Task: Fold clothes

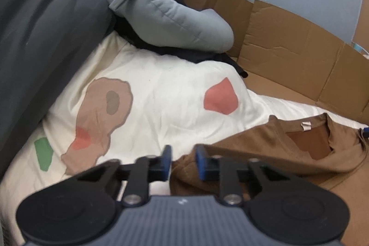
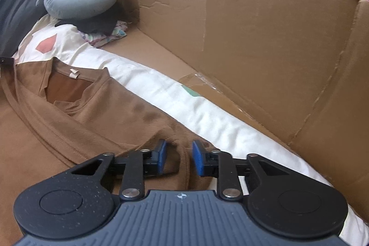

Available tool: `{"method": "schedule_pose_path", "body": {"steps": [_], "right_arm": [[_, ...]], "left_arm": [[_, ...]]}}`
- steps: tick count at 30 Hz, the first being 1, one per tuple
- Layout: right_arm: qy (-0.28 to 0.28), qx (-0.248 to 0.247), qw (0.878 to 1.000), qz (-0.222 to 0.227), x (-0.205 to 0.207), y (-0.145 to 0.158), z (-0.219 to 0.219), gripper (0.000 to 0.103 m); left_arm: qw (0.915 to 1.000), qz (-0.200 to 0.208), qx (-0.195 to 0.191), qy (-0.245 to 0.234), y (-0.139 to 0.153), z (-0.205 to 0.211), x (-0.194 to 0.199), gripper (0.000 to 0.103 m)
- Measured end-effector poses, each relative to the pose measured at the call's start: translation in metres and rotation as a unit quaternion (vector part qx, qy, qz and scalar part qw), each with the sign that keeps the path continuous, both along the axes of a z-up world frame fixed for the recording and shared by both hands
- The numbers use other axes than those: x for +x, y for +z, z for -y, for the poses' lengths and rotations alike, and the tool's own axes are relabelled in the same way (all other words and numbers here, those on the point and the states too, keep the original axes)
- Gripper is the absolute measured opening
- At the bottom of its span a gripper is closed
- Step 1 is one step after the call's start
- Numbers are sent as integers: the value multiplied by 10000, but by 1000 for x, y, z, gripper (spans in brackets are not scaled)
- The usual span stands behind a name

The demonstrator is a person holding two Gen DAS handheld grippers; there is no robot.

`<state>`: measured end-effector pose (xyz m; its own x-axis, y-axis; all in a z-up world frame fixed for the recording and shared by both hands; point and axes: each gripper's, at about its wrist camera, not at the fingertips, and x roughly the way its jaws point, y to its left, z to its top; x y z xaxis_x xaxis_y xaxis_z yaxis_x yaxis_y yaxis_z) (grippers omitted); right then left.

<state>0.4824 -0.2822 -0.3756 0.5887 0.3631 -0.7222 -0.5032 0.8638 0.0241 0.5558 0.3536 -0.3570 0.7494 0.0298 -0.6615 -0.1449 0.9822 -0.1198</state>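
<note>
Both grippers, left (image 1: 183,161) and right (image 2: 178,159), stand parted astride brown shirt (image 2: 96,112) edges; advise clamping evenly.

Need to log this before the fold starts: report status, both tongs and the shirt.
Left tongs open at brown shirt edge. Right tongs open, shirt fabric bunched between fingers, not clamped. Shirt lies unfolded on cream sheet. Cardboard wall close alongside.

My two wrist views sit low and close over the bed, looking forward past their jaws; both share the brown cotton shirt (image 1: 276,149) (image 2: 92,107) and grey curved pillow (image 1: 166,15) (image 2: 80,1) upper left.
</note>
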Motion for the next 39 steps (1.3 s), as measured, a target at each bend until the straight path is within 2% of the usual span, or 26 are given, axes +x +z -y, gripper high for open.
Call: {"method": "schedule_pose_path", "body": {"steps": [1,6,8,9,15,18,20,23,28,32,33,34,36,39], "right_arm": [[41,28,10000,-42,2,-1,-1,29],[246,6,9995,-204,8,-6,-8,29],[269,12,9994,-203,8,-6,-9,14],[245,19,9995,-172,8,-5,-8,1],[-308,242,9992,69,4,10,15,1],[-519,257,9983,50,5,8,20,1],[-644,260,9976,24,5,6,23,1],[-810,253,9964,-9,6,3,24,2],[-942,367,9949,47,7,7,23,5],[-1002,453,9939,19,7,9,27,7],[-1013,470,9937,-17,7,8,28,10],[-1020,490,9936,-65,6,7,29,25],[-1034,549,9931,-110,4,4,32,41],[-994,539,9935,-154,3,0,31,42]], "left_arm": [[10000,0,-4,-19,0,0,1,11],[10000,-30,-69,59,-2,-3,3,8],[9999,-42,-102,105,-3,-4,4,7],[9998,-40,-128,134,-3,-5,4,7],[9993,-53,-265,262,-3,-10,6,6],[9980,-174,-422,427,-6,-15,11,6],[9969,-255,-524,533,-7,-19,16,13],[9957,-172,-641,653,1,-21,17,16],[9949,25,-753,677,17,-24,11,20],[9935,85,-868,735,18,-27,-2,24],[9933,78,-878,741,16,-27,-6,25],[9934,61,-875,733,15,-27,-9,27],[9941,2,-834,692,11,-27,-13,30],[9945,-24,-831,633,4,-26,-18,32]]}}
